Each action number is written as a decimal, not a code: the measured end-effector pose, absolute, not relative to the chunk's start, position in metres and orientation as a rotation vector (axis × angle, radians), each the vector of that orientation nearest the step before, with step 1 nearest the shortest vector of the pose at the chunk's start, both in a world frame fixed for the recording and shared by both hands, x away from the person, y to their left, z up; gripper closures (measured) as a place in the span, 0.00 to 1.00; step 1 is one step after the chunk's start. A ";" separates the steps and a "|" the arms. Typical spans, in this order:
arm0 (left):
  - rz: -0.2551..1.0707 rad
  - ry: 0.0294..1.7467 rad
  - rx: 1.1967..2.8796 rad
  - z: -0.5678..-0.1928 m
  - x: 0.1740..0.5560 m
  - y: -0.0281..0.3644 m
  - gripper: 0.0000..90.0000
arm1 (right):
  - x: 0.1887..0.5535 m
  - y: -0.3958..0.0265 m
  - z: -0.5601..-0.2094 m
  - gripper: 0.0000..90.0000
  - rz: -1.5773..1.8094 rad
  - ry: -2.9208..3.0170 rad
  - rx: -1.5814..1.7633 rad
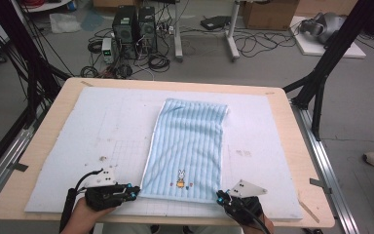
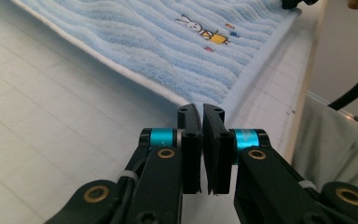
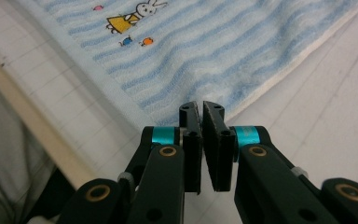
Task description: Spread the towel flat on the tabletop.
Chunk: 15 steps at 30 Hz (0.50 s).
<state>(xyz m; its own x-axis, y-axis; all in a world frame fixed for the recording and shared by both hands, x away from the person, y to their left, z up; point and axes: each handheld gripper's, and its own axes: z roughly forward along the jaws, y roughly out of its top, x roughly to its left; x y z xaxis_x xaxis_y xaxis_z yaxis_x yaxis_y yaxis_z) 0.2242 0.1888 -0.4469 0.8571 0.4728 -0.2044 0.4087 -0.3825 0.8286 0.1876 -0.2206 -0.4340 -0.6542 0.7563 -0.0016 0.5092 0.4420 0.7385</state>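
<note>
Left gripper (image 1: 135, 191) and right gripper (image 1: 220, 196) clamped on near corners of blue striped towel (image 1: 187, 148), spread flat at centre frame on white mat (image 1: 102, 136). Likely soft, light, floppy; best gripped at corners.

"Where are the hands?"
"Both low at the near edge, the left gripper (image 1: 132, 192) pointing right, the right gripper (image 1: 220, 196) angled up-left."
"And the jaws?"
"Pressed together on each, tips level."
</note>
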 end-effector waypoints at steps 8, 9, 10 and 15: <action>0.131 0.752 1.928 -0.443 0.235 0.187 0.51 | 0.190 -0.225 -0.430 0.72 1.104 2.288 1.141; 0.146 0.765 1.910 -0.441 0.240 0.188 0.49 | 0.194 -0.226 -0.428 0.69 1.116 2.262 1.154; 0.162 0.787 1.881 -0.438 0.250 0.188 0.49 | 0.198 -0.226 -0.427 0.67 1.118 2.248 1.159; 0.216 0.858 1.819 -0.427 0.298 0.185 0.46 | 0.224 -0.225 -0.428 0.61 1.134 2.190 1.219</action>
